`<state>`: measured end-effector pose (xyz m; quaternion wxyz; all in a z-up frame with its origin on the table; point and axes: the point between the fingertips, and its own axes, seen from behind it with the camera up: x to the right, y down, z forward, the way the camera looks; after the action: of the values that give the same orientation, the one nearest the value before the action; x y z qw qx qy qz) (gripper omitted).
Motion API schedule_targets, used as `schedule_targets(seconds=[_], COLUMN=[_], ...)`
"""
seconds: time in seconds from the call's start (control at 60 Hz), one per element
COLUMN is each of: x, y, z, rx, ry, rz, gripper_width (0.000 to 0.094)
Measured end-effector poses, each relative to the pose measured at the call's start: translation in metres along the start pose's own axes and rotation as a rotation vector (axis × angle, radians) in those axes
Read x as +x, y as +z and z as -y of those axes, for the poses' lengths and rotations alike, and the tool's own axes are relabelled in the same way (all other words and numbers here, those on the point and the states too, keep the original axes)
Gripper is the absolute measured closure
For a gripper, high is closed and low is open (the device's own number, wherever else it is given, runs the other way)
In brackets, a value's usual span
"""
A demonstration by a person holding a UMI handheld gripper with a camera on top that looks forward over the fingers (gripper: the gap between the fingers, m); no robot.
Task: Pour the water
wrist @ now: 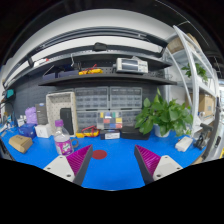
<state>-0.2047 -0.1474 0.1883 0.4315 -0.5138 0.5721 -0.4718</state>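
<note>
**Inspector:** Gripper (112, 166) condition is recorded as follows: both fingers are spread wide, the purple pads (80, 160) are exposed on the inner faces, and nothing is held or touched between them. A bare stretch of blue table (118, 152) is seen through the gap.

**Clerk:** And the item for the task?

**Inspector:** A small clear bottle (62, 139) with a pale cap and a pinkish lower part is noted upright on the table, ahead of the left finger and off to that side, apart from it. It is taken to be the water vessel, though its contents cannot be confirmed. A red disc (99, 154) is noted flat on the table just beyond the left fingertip. No receiving cup can be identified with certainty among the small objects (104, 125) at the back of the table.

**Clerk:** Other items?

**Inspector:** A potted plant (163, 115) is recorded at the right, and shelving (100, 72) behind.

**Clerk:** Stage of work?

**Inspector:** The approach is judged to be in hand; no grasp has been made and no pouring begun. For the next move, the tool would need to be swung leftward and advanced until the bottle stands between the fingers, then closed on its body squarely, so that it is not tipped.
</note>
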Motion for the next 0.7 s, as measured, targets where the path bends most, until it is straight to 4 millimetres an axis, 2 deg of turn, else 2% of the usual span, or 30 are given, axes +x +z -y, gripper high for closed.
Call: schedule_targets(seconds=[0.117,0.233,0.317,0.533,0.7], x=[-0.03,-0.076,-0.107,-0.168,-0.179], y=[0.0,0.001,0.007,0.053,0.095], z=[-0.018,-0.041,-0.049,-0.06,-0.046], rx=[-0.011,-0.004,0.011,0.008,0.05], ry=[0.033,0.047,0.059,0.036,-0.027], rz=[0.064,0.156,0.21,0.265,0.22], gripper_width=[0.0074,0.0075,0.0073,0.0071,0.0076])
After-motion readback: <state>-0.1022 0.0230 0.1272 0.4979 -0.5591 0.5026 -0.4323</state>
